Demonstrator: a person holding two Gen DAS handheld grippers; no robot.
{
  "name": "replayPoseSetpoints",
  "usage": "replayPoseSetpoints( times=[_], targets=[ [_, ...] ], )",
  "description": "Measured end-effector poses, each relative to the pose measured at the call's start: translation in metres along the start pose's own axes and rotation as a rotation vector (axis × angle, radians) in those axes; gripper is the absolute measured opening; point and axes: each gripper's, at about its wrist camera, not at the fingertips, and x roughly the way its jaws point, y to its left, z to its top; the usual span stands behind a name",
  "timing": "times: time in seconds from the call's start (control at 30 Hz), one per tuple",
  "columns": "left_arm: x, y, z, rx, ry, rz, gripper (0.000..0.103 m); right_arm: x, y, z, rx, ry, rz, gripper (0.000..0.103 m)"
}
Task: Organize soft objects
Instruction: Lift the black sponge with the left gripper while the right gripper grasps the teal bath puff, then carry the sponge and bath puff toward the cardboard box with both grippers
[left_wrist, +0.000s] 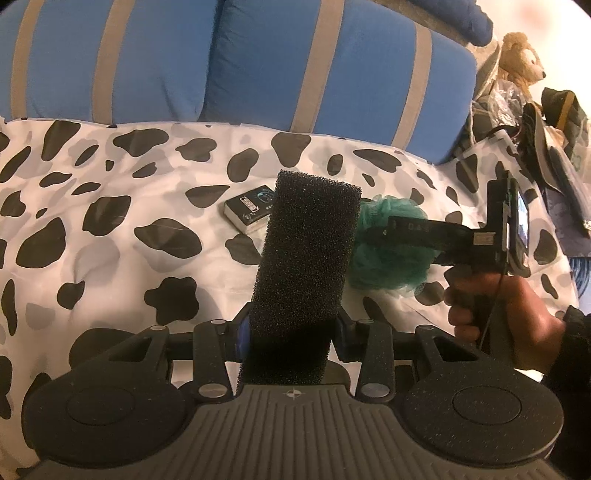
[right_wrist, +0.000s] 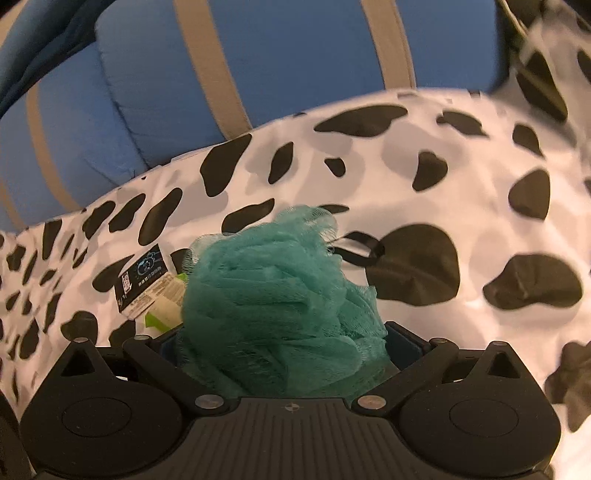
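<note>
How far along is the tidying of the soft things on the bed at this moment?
Nothing looks put away yet. In hand: the left gripper is shut on the black sponge, and the right gripper is shut on the green bath pouf, both above the spotted cover. Left: setting both down somewhere. A small packet still lies on the cover.

Cow-print sheet (left_wrist: 110, 236) before blue cushions (left_wrist: 258, 62) with tan stripes, under warm indoor light.

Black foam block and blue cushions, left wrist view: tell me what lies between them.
In the left wrist view, only cow-print sheet and a small dark packet lie between the black foam block and the blue cushions.
</note>
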Motion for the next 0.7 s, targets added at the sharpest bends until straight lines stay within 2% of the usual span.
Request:
replayPoseSetpoints(
  times=[0.27,0.37,0.7],
  targets=[
    [0.002,0.001,-0.001,-0.002,0.014,-0.001,0.041,0.001,-0.014,-0.002,0.119,0.039,0.056,0.072],
    [0.004,0.001,-0.002,0.0,0.026,-0.001,0.041,-0.004,-0.014,0.0,0.129,0.026,0.063,0.066],
    [0.004,0.0,-0.003,0.008,0.028,0.002,0.041,-0.045,-0.013,0.012,0.095,-0.097,0.073,0.062]
  ],
)
